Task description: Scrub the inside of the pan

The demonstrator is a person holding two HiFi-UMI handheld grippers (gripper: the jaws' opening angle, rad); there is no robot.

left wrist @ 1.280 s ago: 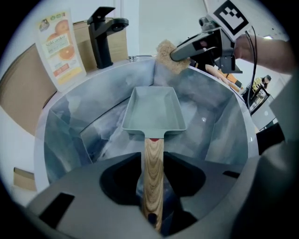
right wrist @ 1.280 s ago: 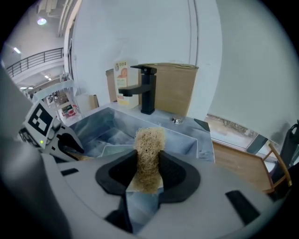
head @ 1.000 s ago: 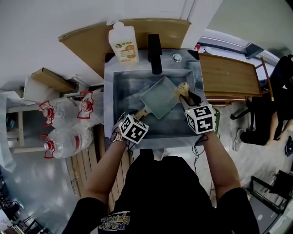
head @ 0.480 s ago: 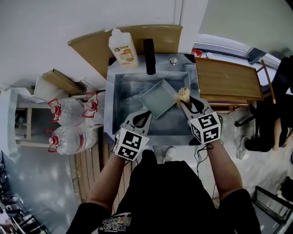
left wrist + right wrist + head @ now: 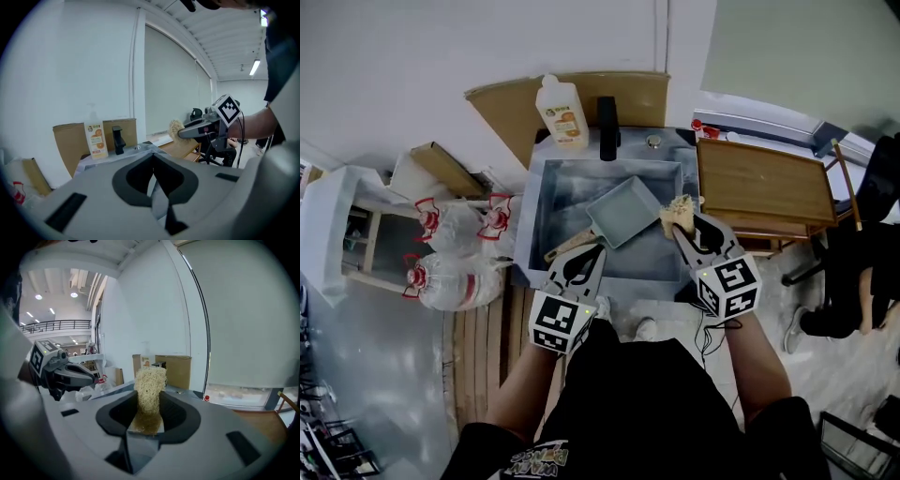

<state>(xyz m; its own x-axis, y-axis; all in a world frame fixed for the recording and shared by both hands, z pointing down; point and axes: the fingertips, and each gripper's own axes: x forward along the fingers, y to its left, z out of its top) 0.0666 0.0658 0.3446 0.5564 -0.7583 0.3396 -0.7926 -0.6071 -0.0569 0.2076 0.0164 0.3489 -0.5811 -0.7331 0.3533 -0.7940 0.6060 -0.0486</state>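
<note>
**Both grippers held over the near edge of the sink, pan resting inside**

We look steeply down on a person in a black shirt, both bare forearms reaching forward toward a metal sink (image 5: 525,246).

The left gripper (image 5: 587,251) sits over the sink's near rim, left of centre, pointing away from the person. Its own view looks out level at the far wall. Its jaws are pressed together with nothing between them.

The right gripper (image 5: 684,225) is over the sink's near right corner, angled toward the far left. Its jaws are clamped on a pale, stringy scrubber (image 5: 676,210), which sticks out past the jaw tips.

The pan (image 5: 623,211), a pale grey-green square, lies in the sink toward its far right part. Its wooden handle (image 5: 565,247) runs toward the near left and ends just left of the left gripper's tips. We cannot tell whether the two touch. The scrubber is just beside the pan's right corner, above the sink's right edge.

Around the sink:
- A black faucet (image 5: 607,128) stands at the far rim.
- A soap bottle (image 5: 562,112) with an orange label stands left of the faucet.
- Brown cardboard (image 5: 511,103) leans on the wall behind them.
- A wooden counter (image 5: 764,183) is just right of the sink.
- Large water bottles (image 5: 450,277) with red handles lie on the floor to the left.
- Another person in dark clothes (image 5: 862,244) is at the far right edge.
</note>
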